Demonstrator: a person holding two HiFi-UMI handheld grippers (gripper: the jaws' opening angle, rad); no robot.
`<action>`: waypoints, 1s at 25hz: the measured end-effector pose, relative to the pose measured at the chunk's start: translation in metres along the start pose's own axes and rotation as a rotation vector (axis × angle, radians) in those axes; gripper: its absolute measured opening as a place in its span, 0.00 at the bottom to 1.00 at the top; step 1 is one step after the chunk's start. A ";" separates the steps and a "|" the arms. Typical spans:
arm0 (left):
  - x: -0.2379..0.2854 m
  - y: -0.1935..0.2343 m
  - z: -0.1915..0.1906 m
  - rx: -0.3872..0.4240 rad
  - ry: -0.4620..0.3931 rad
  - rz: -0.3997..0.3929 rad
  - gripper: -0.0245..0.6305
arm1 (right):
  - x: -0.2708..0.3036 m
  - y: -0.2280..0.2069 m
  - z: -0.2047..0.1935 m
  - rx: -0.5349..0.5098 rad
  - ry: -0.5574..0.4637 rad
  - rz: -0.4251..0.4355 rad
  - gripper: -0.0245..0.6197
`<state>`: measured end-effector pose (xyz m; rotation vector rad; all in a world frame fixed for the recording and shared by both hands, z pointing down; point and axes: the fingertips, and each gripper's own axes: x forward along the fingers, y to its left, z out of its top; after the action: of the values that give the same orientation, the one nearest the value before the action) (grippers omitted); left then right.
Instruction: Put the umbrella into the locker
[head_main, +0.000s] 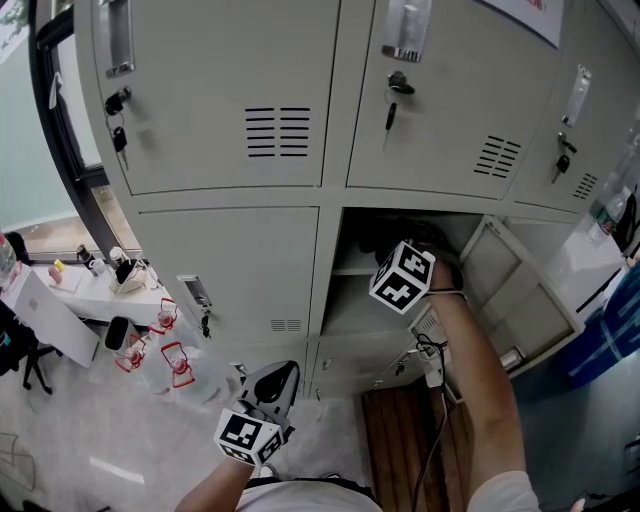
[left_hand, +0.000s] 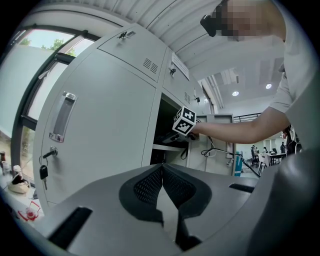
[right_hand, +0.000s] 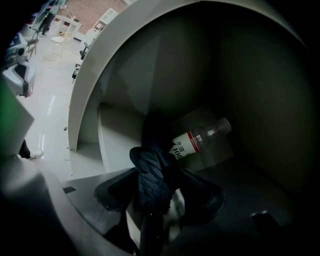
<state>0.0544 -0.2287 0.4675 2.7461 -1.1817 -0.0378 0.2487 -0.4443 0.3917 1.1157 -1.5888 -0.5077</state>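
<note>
currently the right gripper (right_hand: 161, 192) is reached into the open locker (head_main: 330, 255) compartment, above the inner shelf (head_main: 352, 268). its marker cube (head_main: 403, 277) is seen right at the opening in the head view. its jaws are spread wide. the folded dark umbrella (right_hand: 152, 175) is seen between them, stem end toward the camera, fabric end pointed deeper into the compartment. slack is visible beside the fabric on both sides, so no clamp by the pads is shown. the umbrella is already inside the locker.

a clear water bottle (right_hand: 197, 141) with a red-banded label is laid on its side just behind the umbrella, cap toward the back wall. whether the two are touching cannot be told; that corner is too dark.

the compartment door (head_main: 515, 285) is swung out to the right. a cable (head_main: 435, 370) is trailed down from the right gripper along the forearm.

the left gripper (left_hand: 162, 180) is held low, pointed level at the closed locker fronts. its jaws are pressed together with nothing between them.

a key (head_main: 392, 100) is left hanging in the lock of the door above the open compartment.
</note>
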 end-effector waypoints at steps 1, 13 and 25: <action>0.000 -0.001 0.000 0.001 -0.001 -0.001 0.07 | -0.001 0.000 0.000 0.001 -0.001 -0.005 0.47; -0.013 -0.010 -0.004 0.009 -0.005 -0.017 0.07 | -0.035 -0.009 -0.004 0.022 -0.035 -0.120 0.31; -0.030 -0.021 -0.005 0.032 -0.008 -0.047 0.07 | -0.063 0.010 -0.029 0.122 -0.020 -0.182 0.09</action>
<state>0.0493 -0.1917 0.4683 2.8034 -1.1300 -0.0364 0.2701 -0.3793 0.3760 1.3590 -1.5603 -0.5489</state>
